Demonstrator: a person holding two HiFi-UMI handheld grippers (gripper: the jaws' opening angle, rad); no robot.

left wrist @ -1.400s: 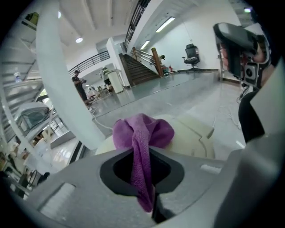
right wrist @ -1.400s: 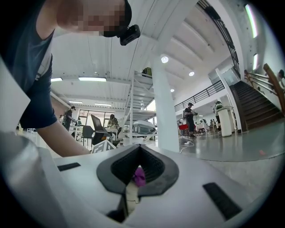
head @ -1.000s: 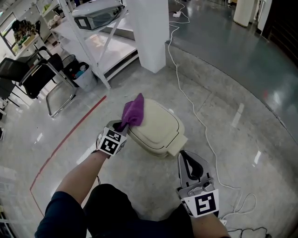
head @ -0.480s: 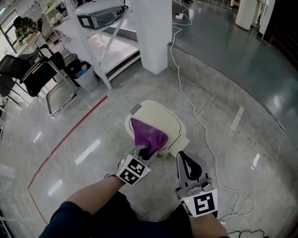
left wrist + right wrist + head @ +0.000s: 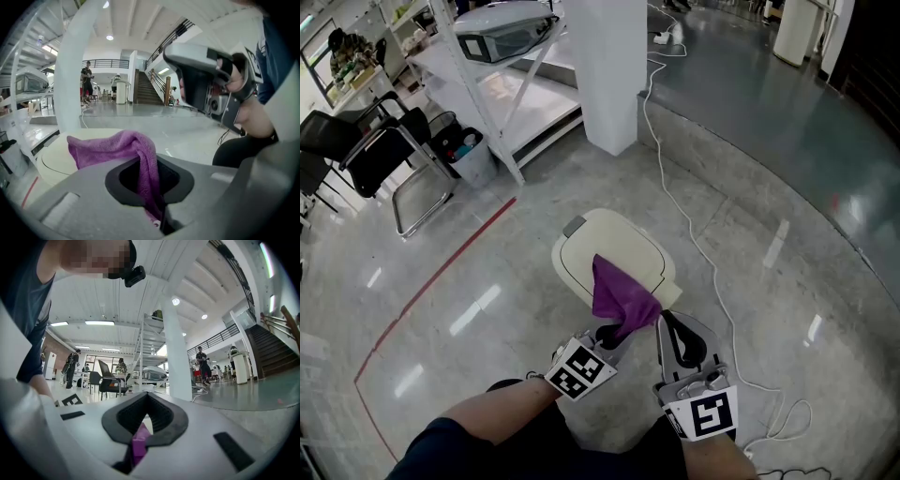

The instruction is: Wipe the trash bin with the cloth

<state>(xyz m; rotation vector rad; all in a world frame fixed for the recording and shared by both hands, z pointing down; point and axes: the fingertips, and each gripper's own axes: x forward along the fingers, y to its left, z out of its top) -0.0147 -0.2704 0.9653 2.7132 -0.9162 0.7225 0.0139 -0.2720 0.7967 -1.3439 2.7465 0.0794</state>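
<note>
The purple cloth has come down the cream lid of the trash bin. A second ago it sat bunched at the lid's far edge, higher in the frame. Half a second ago it was mid-lid. Now it hangs over the near corner at lower centre, touching the lid. I'd judge that as one full stroke across the top, pulled toward the person, with the sides probably not yet wiped.

The left gripper has travelled with it, its jaws clamped on a fold of the cloth. The right gripper has barely shifted and sits just right of the cloth, off the bin, with its jaws together.

The head view gives the layout: the bin on the bare floor, a white cable running past it on the right, and a red line on the floor at left.

The left gripper view shows what the head view cannot: the cloth pinched deep in the jaws, its loose end draped forward onto the lid. The right gripper view shows closed jaws with a purple sliver at the slit. That is likely the cloth just beyond the tips, though I cannot tell whether it is nipped.
</note>
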